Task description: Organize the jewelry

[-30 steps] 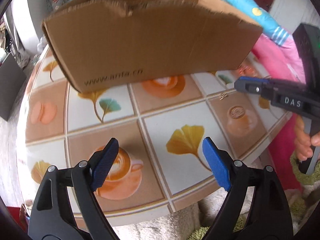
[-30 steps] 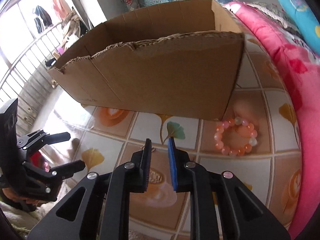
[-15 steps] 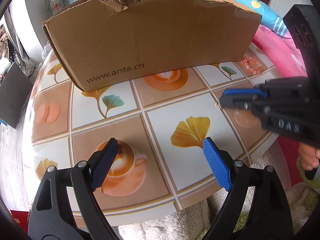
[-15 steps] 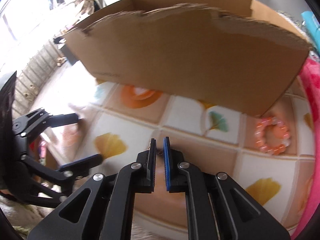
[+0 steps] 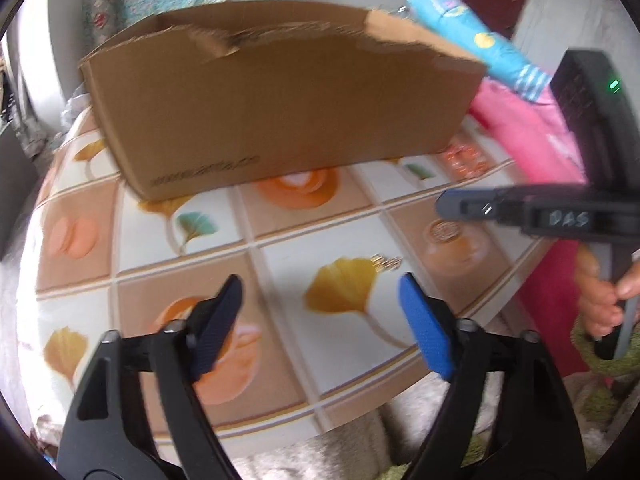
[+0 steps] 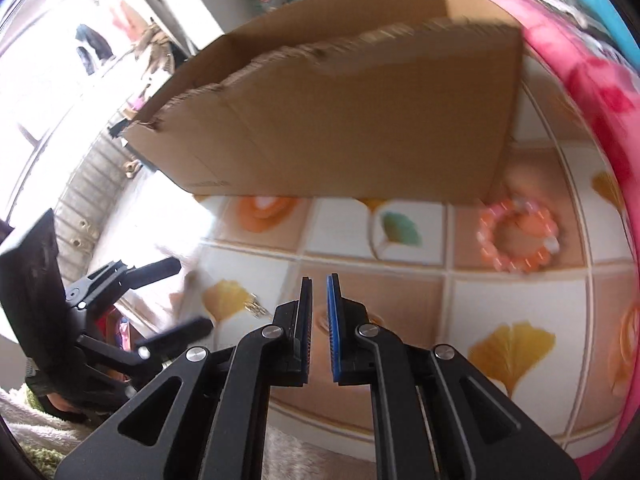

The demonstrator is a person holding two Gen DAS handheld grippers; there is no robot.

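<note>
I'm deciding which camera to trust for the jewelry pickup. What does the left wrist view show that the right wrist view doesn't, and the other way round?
Only the left wrist view: the person's hand gripping the right gripper's handle, and the blue pillow.

Only the right wrist view: the pink bead bracelet as a whole ring beside the box corner, and the bright window side of the room.

Both: the cardboard box, the patterned table, the small gold jewelry piece on it, the left gripper open and the right gripper shut with nothing between its pads.
</note>
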